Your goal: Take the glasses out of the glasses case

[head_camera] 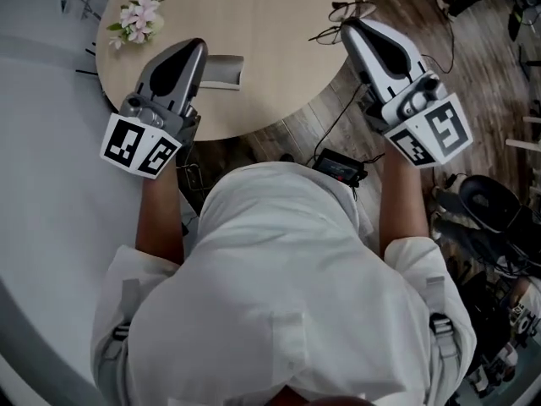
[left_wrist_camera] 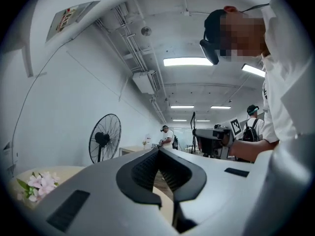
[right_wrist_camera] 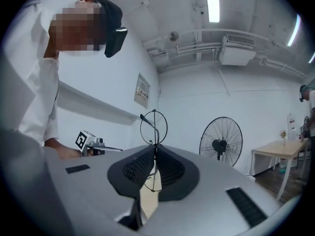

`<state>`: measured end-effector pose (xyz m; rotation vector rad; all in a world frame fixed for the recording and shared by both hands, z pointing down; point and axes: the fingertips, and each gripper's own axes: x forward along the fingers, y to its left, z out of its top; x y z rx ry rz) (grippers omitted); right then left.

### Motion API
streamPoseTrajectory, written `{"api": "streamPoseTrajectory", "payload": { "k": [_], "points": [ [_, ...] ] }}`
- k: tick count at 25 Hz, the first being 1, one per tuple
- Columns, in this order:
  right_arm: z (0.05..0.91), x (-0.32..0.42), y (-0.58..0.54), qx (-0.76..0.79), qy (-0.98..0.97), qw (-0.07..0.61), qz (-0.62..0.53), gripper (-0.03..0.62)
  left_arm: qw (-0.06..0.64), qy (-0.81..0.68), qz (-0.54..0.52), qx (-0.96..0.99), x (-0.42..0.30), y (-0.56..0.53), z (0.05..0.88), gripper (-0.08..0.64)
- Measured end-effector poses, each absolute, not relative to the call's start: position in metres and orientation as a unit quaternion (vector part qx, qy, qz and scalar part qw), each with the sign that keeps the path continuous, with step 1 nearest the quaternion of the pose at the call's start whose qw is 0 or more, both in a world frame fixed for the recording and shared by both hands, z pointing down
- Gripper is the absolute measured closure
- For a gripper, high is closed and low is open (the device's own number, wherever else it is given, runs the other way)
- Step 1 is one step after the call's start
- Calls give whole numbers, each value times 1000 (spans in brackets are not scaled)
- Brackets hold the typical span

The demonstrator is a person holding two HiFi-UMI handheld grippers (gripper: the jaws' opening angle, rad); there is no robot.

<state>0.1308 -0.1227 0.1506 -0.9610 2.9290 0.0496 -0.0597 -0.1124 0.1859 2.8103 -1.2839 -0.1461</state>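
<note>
The thin wire-framed glasses are pinched in my right gripper, which is shut on them and held over the table's right edge. In the right gripper view one round lens stands up above the shut tips of the right gripper. The grey glasses case lies on the round wooden table, just right of my left gripper. In the left gripper view the left gripper points upward, its jaws shut with nothing showing between them.
A sprig of pink flowers lies at the table's far left and also shows as flowers low in the left gripper view. A black box and cables sit on the wood floor to the right. A standing fan and other people are far off.
</note>
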Motion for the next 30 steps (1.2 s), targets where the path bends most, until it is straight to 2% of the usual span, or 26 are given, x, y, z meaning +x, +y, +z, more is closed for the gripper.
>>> {"api": "streamPoseTrajectory", "payload": {
  "k": [6,12,22,30],
  "points": [
    [145,215,-92,-364,926,95,25,561,32,-388,-65,919,-1,-90,169,548],
    [162,270,-70,-407,905,124,15,561,57,-378,-87,920,35,-69,168,548],
    [220,287,-48,-421,900,115,-23,561,83,-389,-91,913,50,-53,202,548],
    [257,283,-34,-424,899,98,-55,561,62,-406,-56,910,63,-34,233,548]
  ]
}}
